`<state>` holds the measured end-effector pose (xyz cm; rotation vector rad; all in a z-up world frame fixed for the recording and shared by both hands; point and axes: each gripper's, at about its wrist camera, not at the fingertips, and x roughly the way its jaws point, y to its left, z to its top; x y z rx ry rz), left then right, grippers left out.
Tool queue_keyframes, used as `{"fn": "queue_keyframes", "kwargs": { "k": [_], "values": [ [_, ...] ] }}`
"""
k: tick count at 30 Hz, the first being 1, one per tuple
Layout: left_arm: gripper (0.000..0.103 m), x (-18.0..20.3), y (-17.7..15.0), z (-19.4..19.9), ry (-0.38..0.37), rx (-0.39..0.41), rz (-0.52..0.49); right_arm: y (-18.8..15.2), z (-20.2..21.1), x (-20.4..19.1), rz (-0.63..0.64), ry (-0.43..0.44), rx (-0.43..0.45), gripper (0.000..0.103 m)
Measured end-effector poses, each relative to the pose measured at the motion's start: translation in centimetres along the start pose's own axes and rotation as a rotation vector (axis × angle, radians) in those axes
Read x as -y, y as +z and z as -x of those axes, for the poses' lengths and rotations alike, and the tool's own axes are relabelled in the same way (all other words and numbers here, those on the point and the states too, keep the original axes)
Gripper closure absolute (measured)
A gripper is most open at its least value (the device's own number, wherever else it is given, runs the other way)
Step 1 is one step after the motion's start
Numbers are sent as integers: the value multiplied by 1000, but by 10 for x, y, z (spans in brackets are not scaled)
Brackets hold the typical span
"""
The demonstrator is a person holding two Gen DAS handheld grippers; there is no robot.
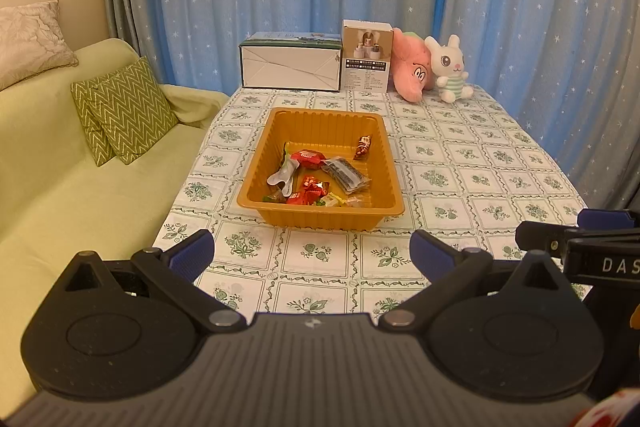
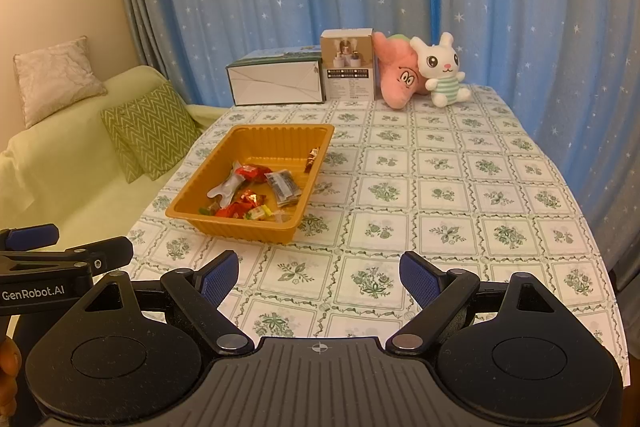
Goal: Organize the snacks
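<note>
Left gripper (image 1: pixel 311 251): blue-padded jaws spread wide, nothing between them, held above the near edge of the floral tablecloth (image 1: pixel 460 163).

Right gripper (image 2: pixel 319 275): jaws likewise apart and holding nothing; in the left view only its side shows, cut off at the frame's right edge.

Orange plastic tray (image 1: pixel 320 131): mid-table, left of centre.

Wrapped snacks (image 1: pixel 310 183): piled inside the tray toward its near end; red, clear and dark wrappers, labels too small to read. 1 brown-wrapped candy (image 1: pixel 363 147) lies apart by the right wall.

Far edge: 2 boxes (image 1: pixel 291 65), pink plush (image 1: pixel 412 69), white bunny plush (image 1: pixel 450 69).
</note>
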<state>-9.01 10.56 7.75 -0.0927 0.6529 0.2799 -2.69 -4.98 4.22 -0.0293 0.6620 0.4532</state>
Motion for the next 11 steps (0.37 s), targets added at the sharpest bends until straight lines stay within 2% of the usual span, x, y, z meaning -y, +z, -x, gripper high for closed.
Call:
{"fn": "queue_keyframes", "kwargs": {
  "k": [11],
  "values": [
    [0,-2,-5,0,-2,10,4,0,0,0,0,0,1,16]
  ]
}}
